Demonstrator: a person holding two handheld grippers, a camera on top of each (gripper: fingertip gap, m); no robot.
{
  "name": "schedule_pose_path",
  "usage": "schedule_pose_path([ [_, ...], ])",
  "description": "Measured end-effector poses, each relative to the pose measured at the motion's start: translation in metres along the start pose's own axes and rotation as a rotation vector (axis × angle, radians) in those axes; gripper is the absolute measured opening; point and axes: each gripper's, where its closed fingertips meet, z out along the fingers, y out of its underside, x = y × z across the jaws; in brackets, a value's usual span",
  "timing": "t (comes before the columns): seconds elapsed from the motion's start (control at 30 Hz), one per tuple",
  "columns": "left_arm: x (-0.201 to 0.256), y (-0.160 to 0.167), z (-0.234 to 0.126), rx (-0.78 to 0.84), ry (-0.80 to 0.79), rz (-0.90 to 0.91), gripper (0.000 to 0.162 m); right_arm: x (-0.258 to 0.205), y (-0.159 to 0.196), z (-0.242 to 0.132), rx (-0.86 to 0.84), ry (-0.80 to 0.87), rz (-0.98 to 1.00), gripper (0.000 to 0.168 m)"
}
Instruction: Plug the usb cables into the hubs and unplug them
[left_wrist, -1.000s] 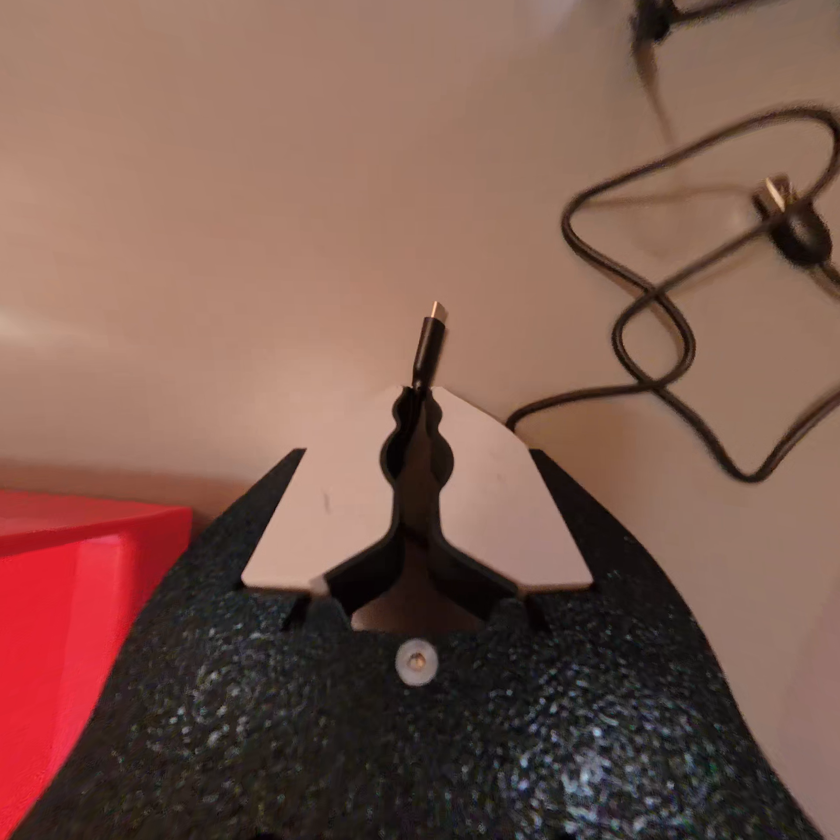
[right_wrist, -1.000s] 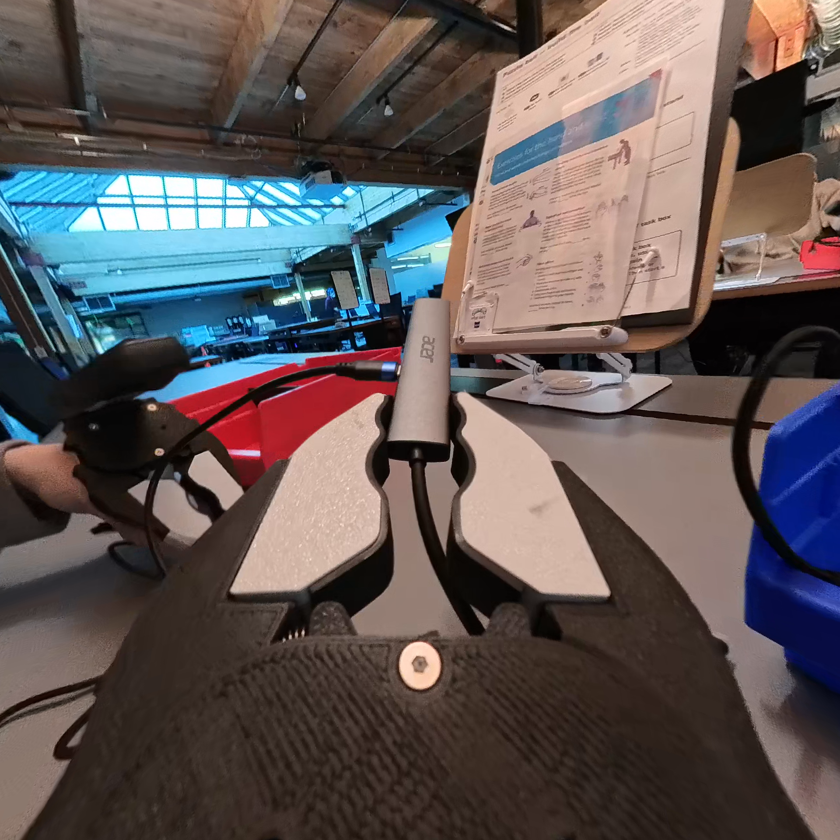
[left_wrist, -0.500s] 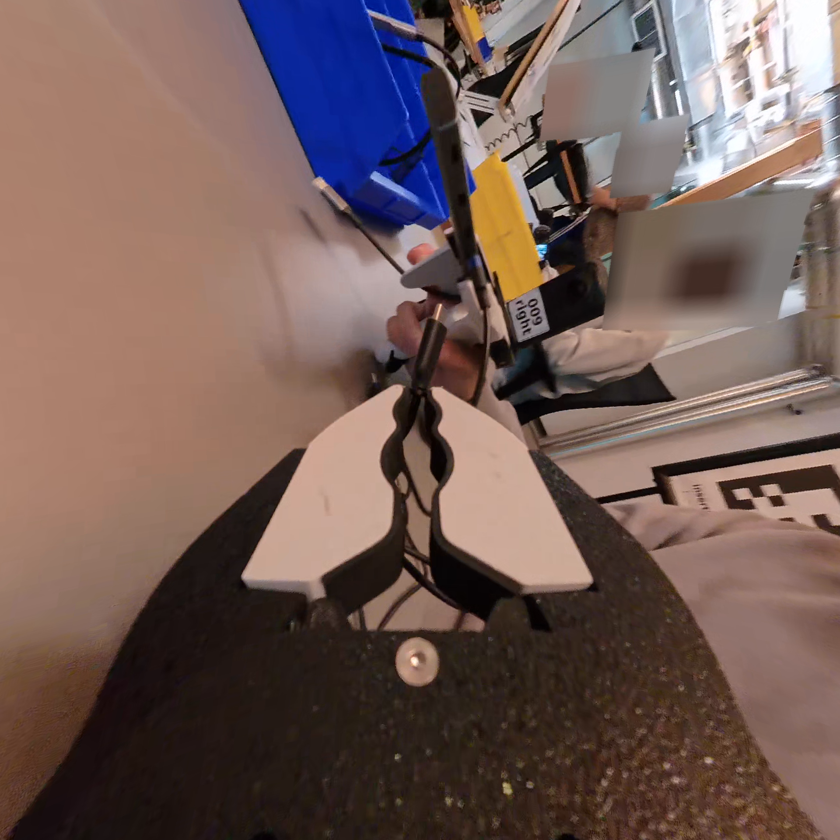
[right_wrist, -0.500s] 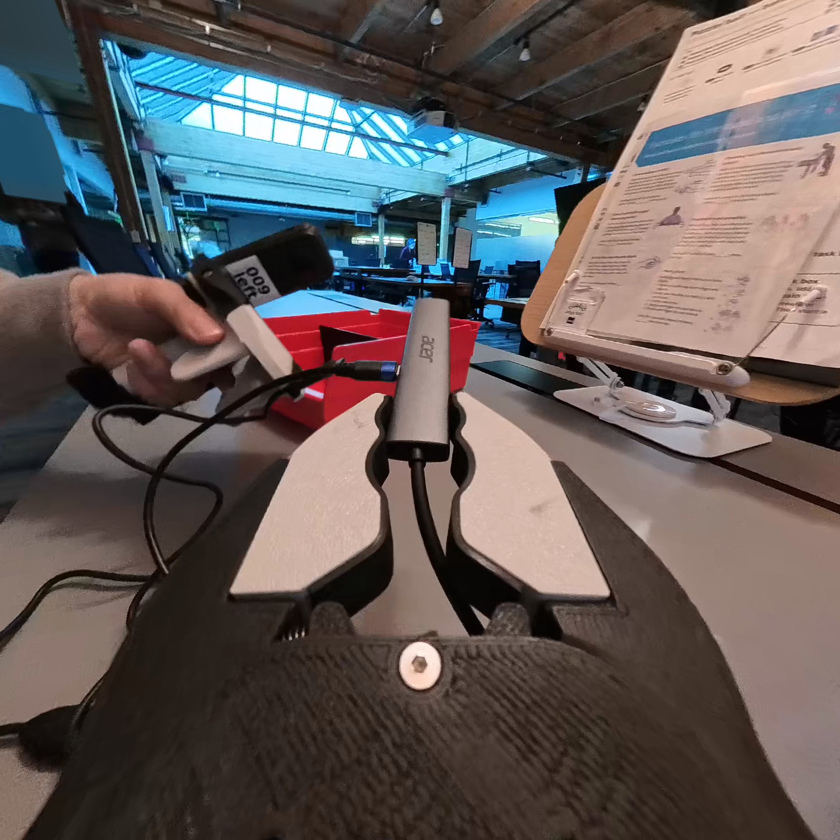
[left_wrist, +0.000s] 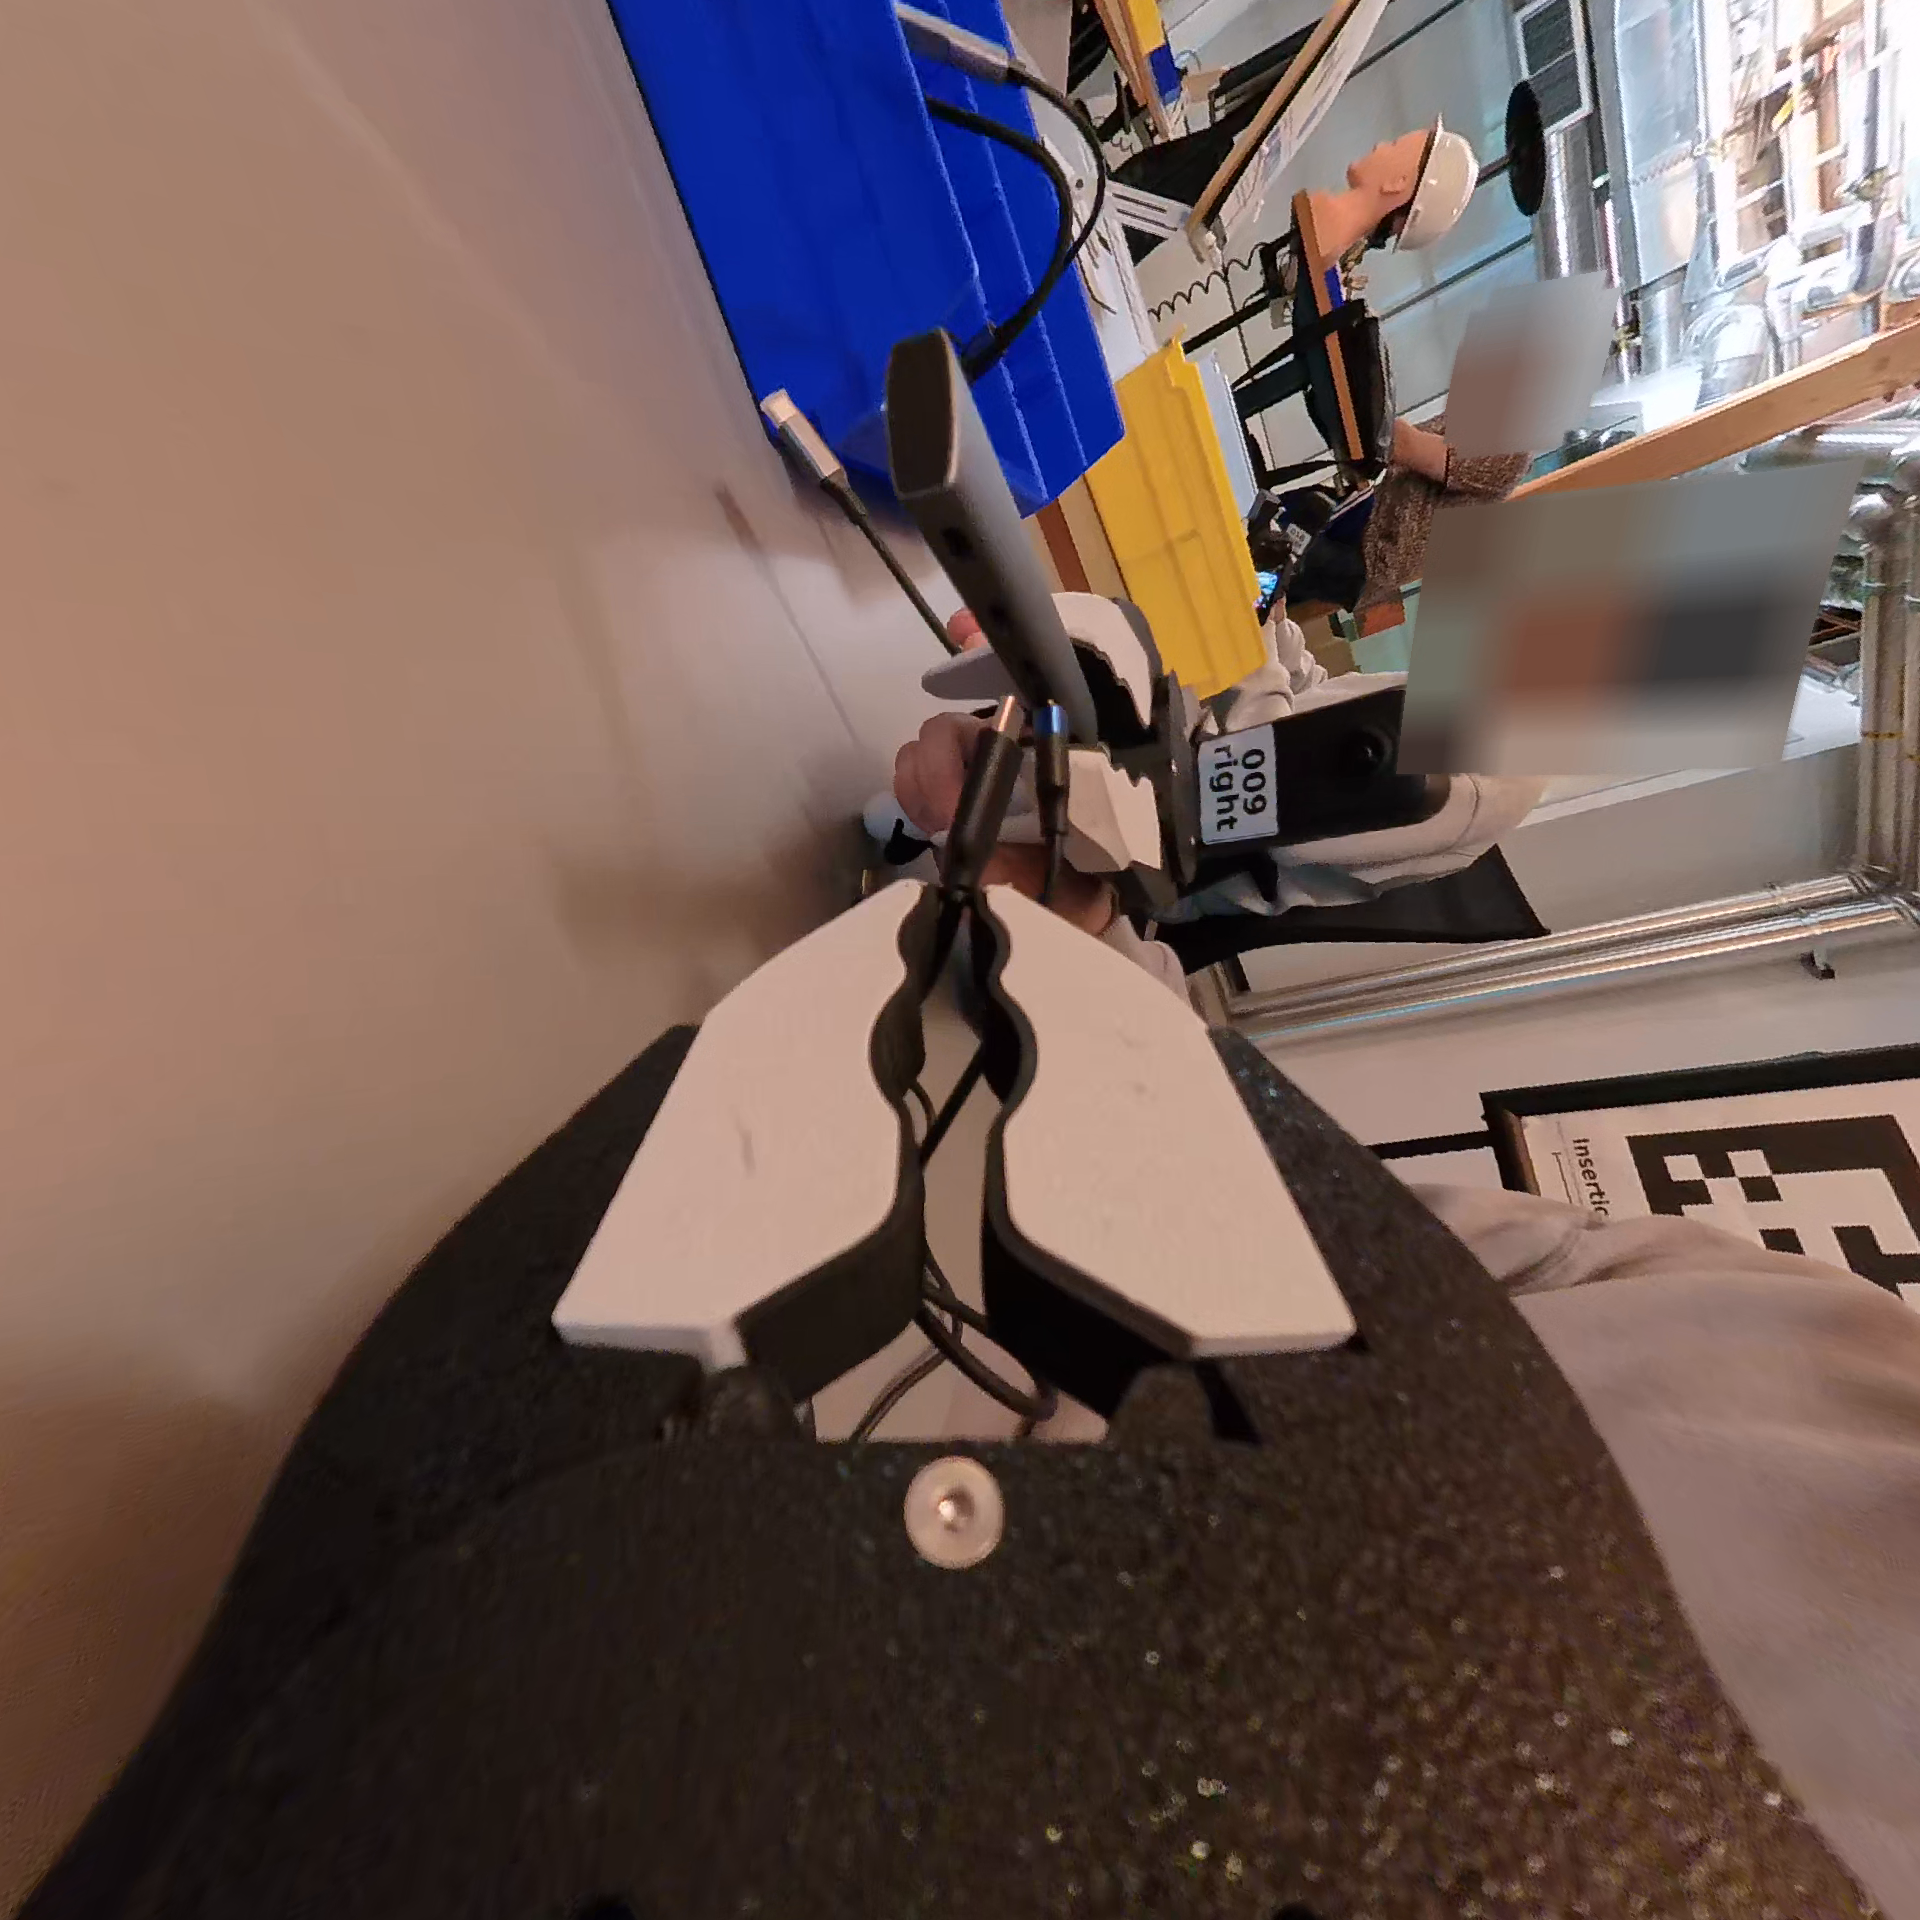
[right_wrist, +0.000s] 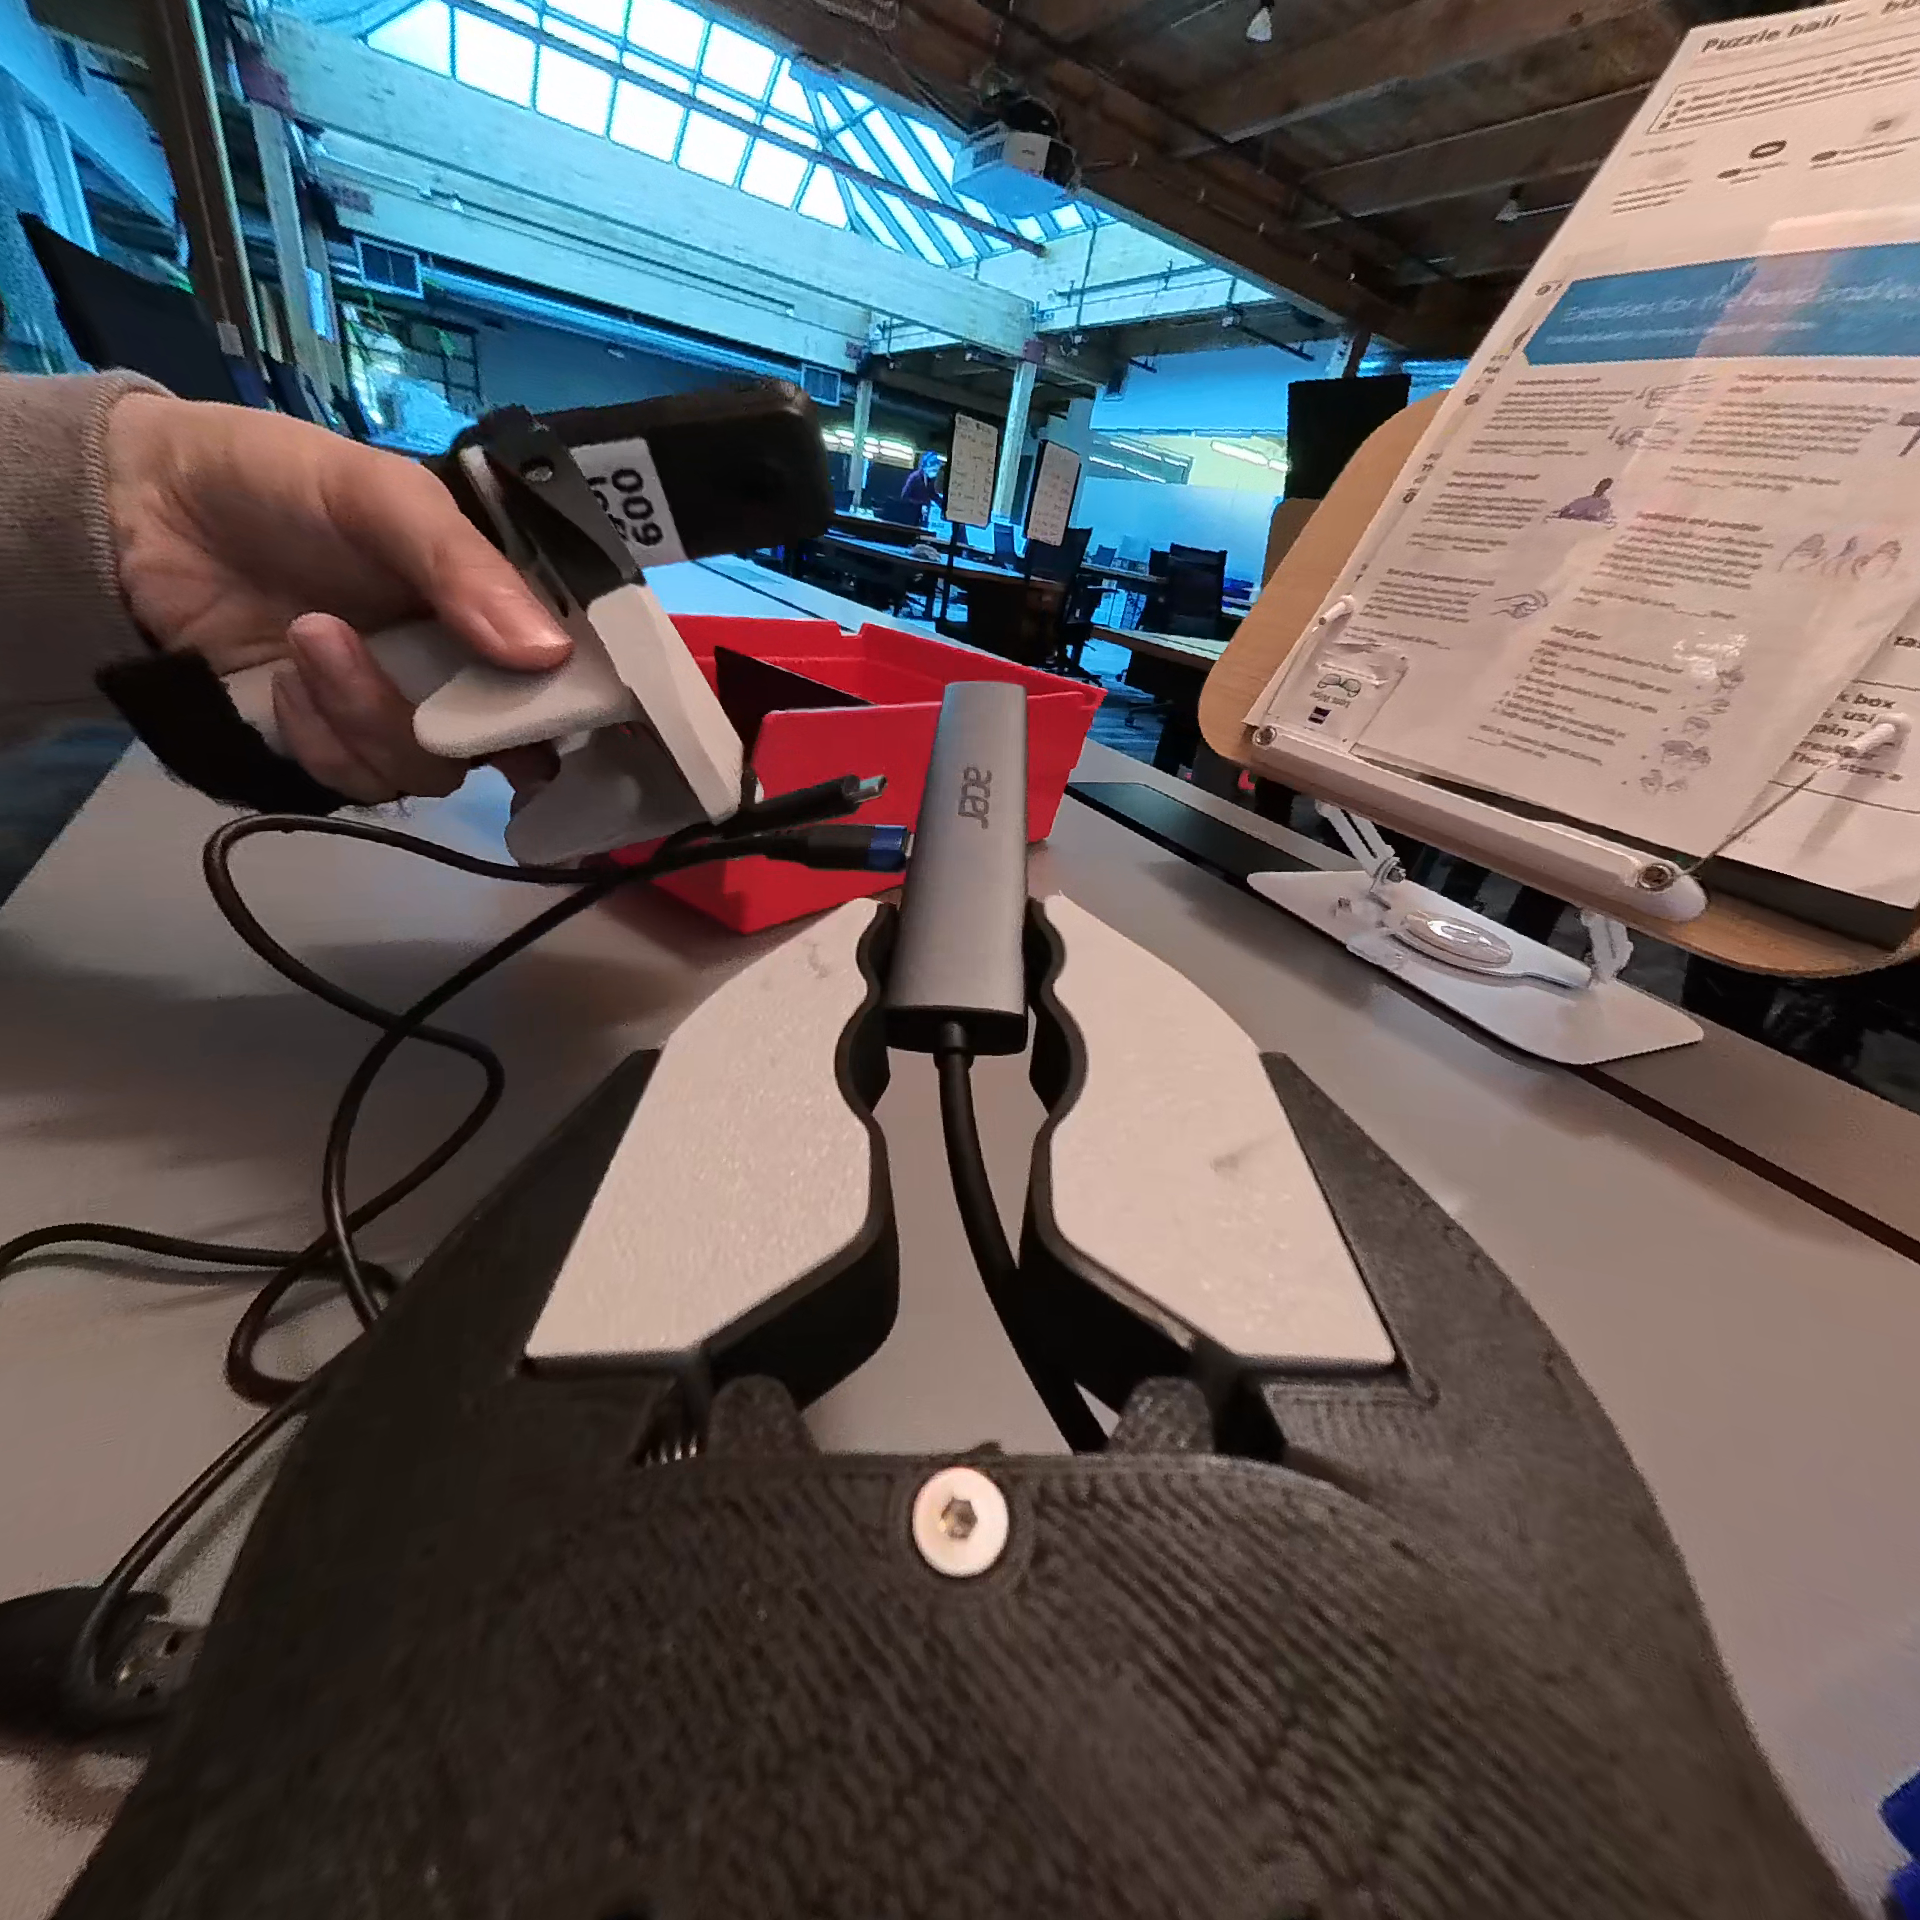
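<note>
My right gripper (right_wrist: 961, 914) is shut on a grey USB hub (right_wrist: 971, 831) and holds it upright above the table. A black cable with a blue-ringed plug (right_wrist: 868, 847) sits in the hub's left side. My left gripper (left_wrist: 951, 904) is shut on a black USB cable plug (left_wrist: 982, 790). The plug's metal tip is close to the hub's (left_wrist: 977, 551) side, just beside the blue-ringed plug (left_wrist: 1051, 727). I cannot tell if it touches. In the right wrist view the left gripper (right_wrist: 665, 727), held in a hand, brings its plug (right_wrist: 821, 798) in from the left.
A red bin (right_wrist: 914, 707) stands behind the hub and a document stand (right_wrist: 1558, 623) at the right. A blue bin (left_wrist: 862, 208) and a yellow bin (left_wrist: 1174, 520) lie beyond. A loose silver-tipped cable (left_wrist: 800, 436) and black cable loops (right_wrist: 343, 1039) lie on the grey table (right_wrist: 1558, 1247).
My left gripper has swung up from the table with its plug and come close to the hub's side. My right gripper has turned left, keeping hold of the hub.
</note>
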Motion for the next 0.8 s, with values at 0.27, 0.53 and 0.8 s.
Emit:
schedule_pose_path([
  [0.27, -0.004, 0.002, 0.005, -0.006, -0.024, 0.005, 0.005, -0.011, 0.008, 0.007, -0.063, -0.027, -0.078, 0.024],
  [0.53, -0.009, 0.004, 0.004, -0.005, -0.054, 0.012, 0.005, -0.007, 0.006, 0.006, -0.047, -0.006, -0.064, 0.024],
  [0.8, -0.009, 0.002, 0.004, 0.009, -0.051, 0.003, 0.005, -0.008, 0.007, 0.007, -0.052, -0.005, -0.072, 0.024],
])
